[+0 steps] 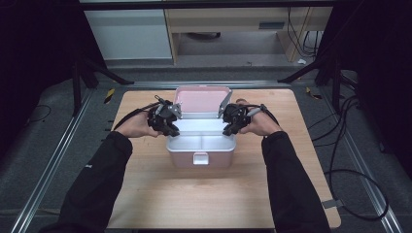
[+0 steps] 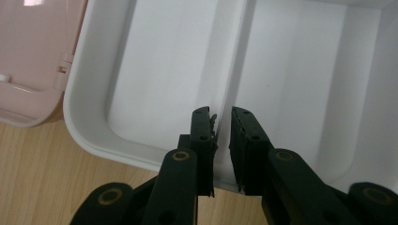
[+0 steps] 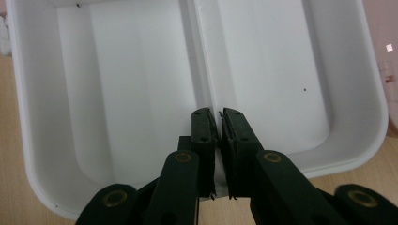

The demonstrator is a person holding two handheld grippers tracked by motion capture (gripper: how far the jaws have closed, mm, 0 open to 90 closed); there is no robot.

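Front and centre on the wooden table (image 1: 145, 194) sits the pink box (image 1: 201, 158), latch tab facing the person, and it's the landmark here. Inside it rides a white tray (image 1: 201, 141) with two compartments, both bare, split by a thin divider wall (image 2: 234, 70). The left gripper (image 1: 167, 127) comes in over the box's left rim, its jaws pinched on that divider's end; the right gripper (image 1: 232, 127) mirrors it at the right rim, jaws clamped on the divider's other end (image 3: 202, 61) with barely a slit between them. I'd judge the tray light, stiff, smooth plastic, likely slippery, so that narrow wall is the sensible handle: grip both ends evenly and keep it level, or it could tilt or bind against the box walls. Beyond the tray, the pink lid (image 1: 201, 101) stands swung open at the box's far edge.
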